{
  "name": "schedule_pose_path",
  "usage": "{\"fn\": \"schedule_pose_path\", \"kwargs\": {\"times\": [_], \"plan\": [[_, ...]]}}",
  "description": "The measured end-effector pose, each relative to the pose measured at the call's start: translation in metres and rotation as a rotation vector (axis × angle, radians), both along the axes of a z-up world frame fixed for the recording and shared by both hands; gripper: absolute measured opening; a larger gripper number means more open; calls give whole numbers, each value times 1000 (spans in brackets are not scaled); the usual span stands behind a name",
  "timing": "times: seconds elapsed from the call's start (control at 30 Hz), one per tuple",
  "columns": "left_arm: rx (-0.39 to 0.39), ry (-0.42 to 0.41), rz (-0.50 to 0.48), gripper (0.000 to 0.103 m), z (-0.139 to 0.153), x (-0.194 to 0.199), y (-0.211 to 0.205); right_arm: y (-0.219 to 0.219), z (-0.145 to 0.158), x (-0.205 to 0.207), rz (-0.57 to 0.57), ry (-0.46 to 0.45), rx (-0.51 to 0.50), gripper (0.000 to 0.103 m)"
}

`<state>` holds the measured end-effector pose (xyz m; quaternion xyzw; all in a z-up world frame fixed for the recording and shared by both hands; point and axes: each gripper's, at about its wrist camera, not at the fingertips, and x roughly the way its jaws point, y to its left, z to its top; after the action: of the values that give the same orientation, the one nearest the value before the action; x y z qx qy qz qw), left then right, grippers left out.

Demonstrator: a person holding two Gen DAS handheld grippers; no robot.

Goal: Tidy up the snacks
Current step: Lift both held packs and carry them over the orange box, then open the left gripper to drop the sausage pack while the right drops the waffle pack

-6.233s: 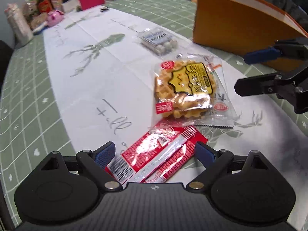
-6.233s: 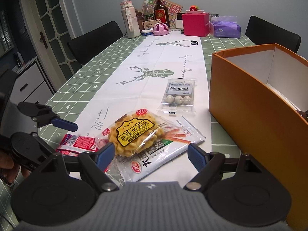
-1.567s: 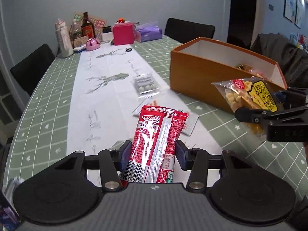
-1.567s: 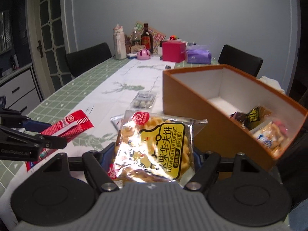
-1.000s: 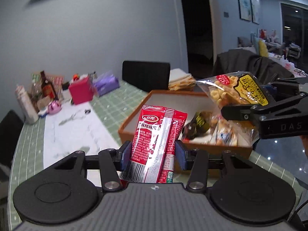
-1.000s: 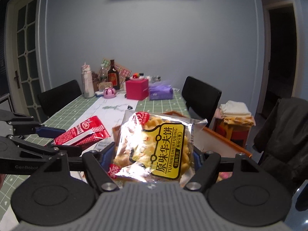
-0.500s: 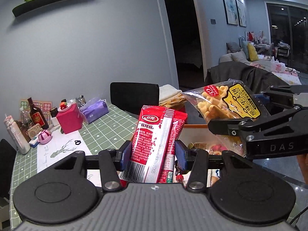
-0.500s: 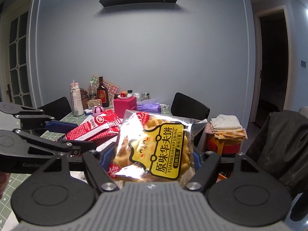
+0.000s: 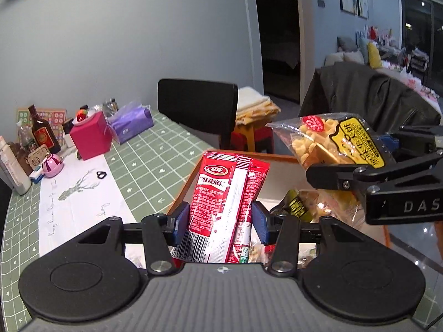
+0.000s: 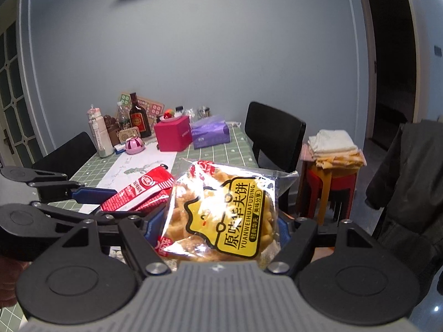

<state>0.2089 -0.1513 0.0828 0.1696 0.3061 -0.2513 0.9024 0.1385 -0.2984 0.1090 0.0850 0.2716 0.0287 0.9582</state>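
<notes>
My left gripper is shut on a red snack packet and holds it upright over the near end of the orange box. The packet also shows in the right wrist view. My right gripper is shut on a clear waffle bag with a yellow label, held up in the air. In the left wrist view the waffle bag hangs above the box to the right. Several wrapped snacks lie inside the box.
The green checked table carries a white runner, a red box, a purple tissue pack, a brown bottle and a pink item at its far end. A black chair stands behind.
Both grippers have tilted down slightly with their snacks still held. The orange box and its contents have come back into the left wrist view under the red packet.
</notes>
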Motion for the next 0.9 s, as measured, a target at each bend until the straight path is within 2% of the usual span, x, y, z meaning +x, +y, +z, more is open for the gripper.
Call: {"fn": "schedule_pose_path", "kwargs": {"times": [0.2, 0.57, 0.9], "plan": [[83, 59, 14, 55, -22, 32, -16, -8, -27, 34, -29, 100, 31, 74], [281, 154, -24, 55, -64, 82, -45, -20, -69, 86, -41, 247, 92, 74], [363, 209, -29, 55, -86, 103, -59, -17, -85, 120, -14, 321, 101, 74]]}}
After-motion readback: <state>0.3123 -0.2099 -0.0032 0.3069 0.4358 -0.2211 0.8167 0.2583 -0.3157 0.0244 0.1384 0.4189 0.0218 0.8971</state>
